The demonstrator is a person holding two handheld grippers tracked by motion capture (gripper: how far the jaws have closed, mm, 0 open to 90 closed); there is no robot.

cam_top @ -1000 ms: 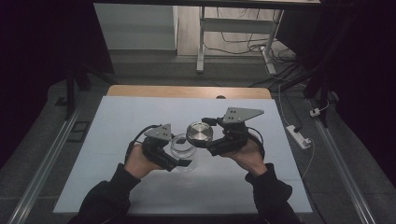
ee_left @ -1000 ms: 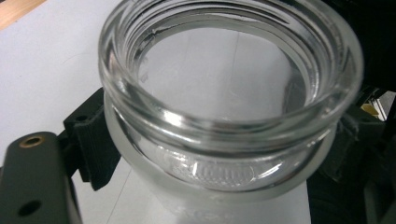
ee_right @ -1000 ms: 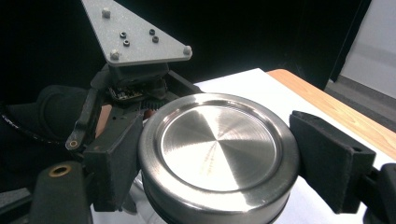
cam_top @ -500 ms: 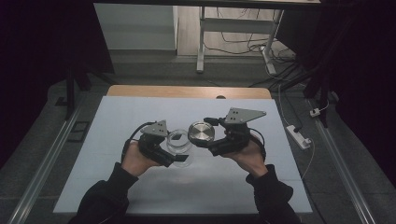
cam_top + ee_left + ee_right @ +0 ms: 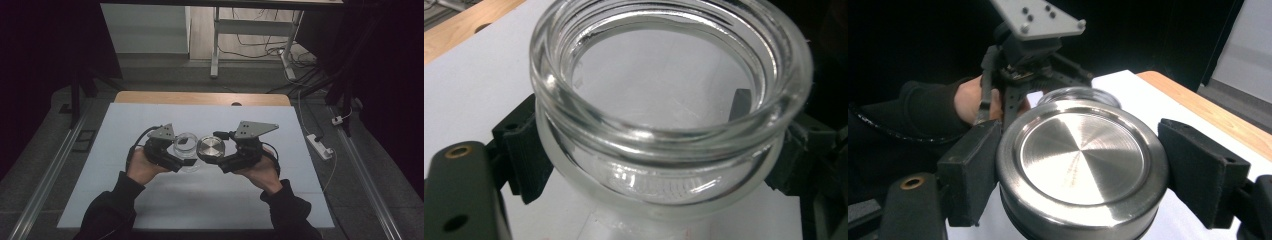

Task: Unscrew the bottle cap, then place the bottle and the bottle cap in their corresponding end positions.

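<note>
Holding the two parts side by side above the table, the person keeps the glass jar [image 5: 185, 145] clamped in the left gripper [image 5: 176, 156] and the metal lid [image 5: 210, 149] clamped in the right gripper [image 5: 223, 159]. In the high view the lid lies at about 3 o'clock from the jar, just beside it, with their rims nearly meeting. Both jaw pairs are closed on their loads: in the left gripper view the black pads press the jar [image 5: 669, 115] below its thick threaded neck, and in the right gripper view they squeeze the lid [image 5: 1082, 167] at 9 and 3 o'clock on its rim.

The jar's mouth faces up with a slight tilt, and the lid's flat brushed face also points up, so their axes run roughly parallel. Joining or parting them likely depends on that sideways offset. The right hand [image 5: 260, 172] carries the lid, so it looks the likelier one to travel; the left hand [image 5: 141, 167] can simply steady the jar.

Below them lies a pale sheet [image 5: 200, 200] over a wooden table [image 5: 150, 97], whose bare edge shows at 12 o'clock. A dark room surrounds the table, with a grey floor [image 5: 165, 70], cables [image 5: 260, 50] and a metal stand [image 5: 216, 45] beyond.
</note>
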